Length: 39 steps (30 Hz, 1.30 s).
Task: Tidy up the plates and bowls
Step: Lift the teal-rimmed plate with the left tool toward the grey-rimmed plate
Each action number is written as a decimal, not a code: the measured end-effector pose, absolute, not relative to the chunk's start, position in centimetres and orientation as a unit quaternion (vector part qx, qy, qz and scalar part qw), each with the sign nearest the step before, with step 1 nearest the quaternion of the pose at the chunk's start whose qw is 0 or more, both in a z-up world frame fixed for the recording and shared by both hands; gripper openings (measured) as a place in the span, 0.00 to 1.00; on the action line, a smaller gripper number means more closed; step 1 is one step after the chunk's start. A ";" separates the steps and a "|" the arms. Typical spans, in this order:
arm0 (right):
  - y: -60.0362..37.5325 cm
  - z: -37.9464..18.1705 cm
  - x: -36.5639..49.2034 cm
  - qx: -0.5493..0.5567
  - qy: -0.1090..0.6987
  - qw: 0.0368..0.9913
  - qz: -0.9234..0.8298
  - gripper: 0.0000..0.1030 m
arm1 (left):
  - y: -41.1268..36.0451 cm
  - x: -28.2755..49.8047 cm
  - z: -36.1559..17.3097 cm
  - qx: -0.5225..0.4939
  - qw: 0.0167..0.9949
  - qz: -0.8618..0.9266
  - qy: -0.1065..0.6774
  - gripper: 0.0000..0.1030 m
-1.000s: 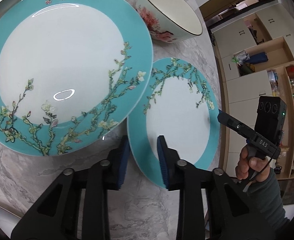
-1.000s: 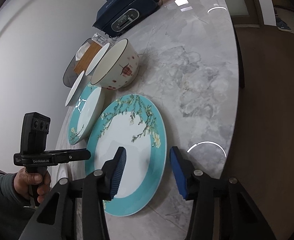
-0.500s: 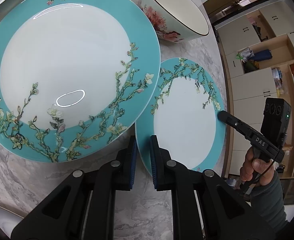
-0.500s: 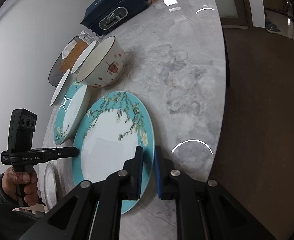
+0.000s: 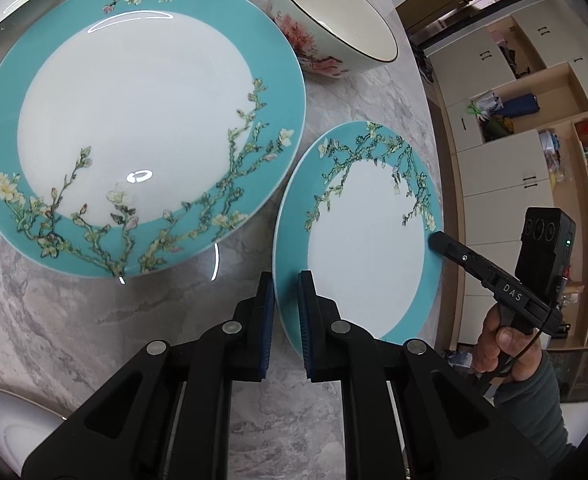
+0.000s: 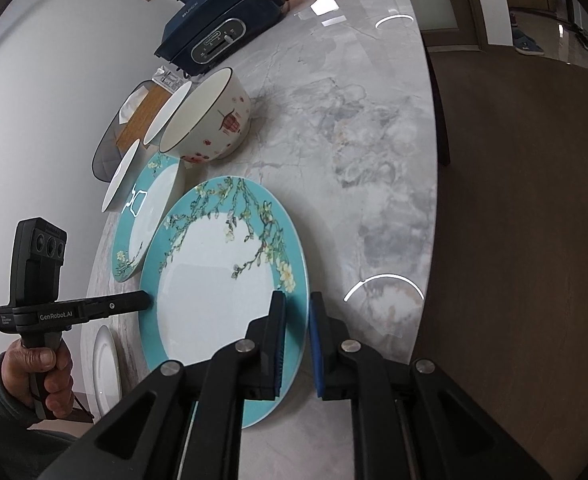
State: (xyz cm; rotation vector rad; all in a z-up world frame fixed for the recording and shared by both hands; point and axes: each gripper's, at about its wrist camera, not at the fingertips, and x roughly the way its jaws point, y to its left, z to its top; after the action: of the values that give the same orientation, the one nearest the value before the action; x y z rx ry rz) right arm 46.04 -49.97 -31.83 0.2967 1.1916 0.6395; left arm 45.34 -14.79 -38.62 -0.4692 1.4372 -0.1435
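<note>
A: Quick check, what do you have hold of?

B: Your left gripper (image 5: 286,320) is clamped on the near-left rim of the smaller teal plate (image 5: 365,240); your right gripper (image 6: 295,344) is pinched on the opposite rim. Both sets of jaws are closed onto the rim, nothing else in them.

A: Where does it sit?

B: On the marble worktop (image 5: 74,340), apparently tipped up a little, just beside the larger teal plate (image 5: 134,120), floral bowl (image 5: 333,36) behind.

A: Next move?

B: The larger plate lies left of your left gripper, so that hand is nearer. Probably you lift level and carry the small plate leftward onto it.
</note>
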 end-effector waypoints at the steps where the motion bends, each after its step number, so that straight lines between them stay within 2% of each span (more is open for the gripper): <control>1: -50.0 -31.7 45.9 0.137 0.549 0.770 0.294 0.13 | -14.8 45.2 -38.6 -0.213 0.725 -0.066 0.652 0.09; 16: -49.2 -28.5 40.8 0.155 0.553 0.772 0.272 0.13 | -13.7 42.5 -35.8 -0.222 0.723 -0.084 0.649 0.09; 28: -44.7 -25.2 34.1 0.171 0.548 0.774 0.268 0.13 | -11.6 40.7 -34.0 -0.225 0.730 -0.091 0.639 0.09; 39: -37.9 -24.4 27.5 0.177 0.553 0.767 0.273 0.13 | -4.0 33.9 -31.2 -0.231 0.740 -0.080 0.627 0.09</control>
State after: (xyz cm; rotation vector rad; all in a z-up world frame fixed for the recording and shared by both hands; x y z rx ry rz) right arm 27.54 -37.87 -24.44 0.3843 1.2011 0.5920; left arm 33.91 -3.96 -31.24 -0.5058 1.3755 -0.1747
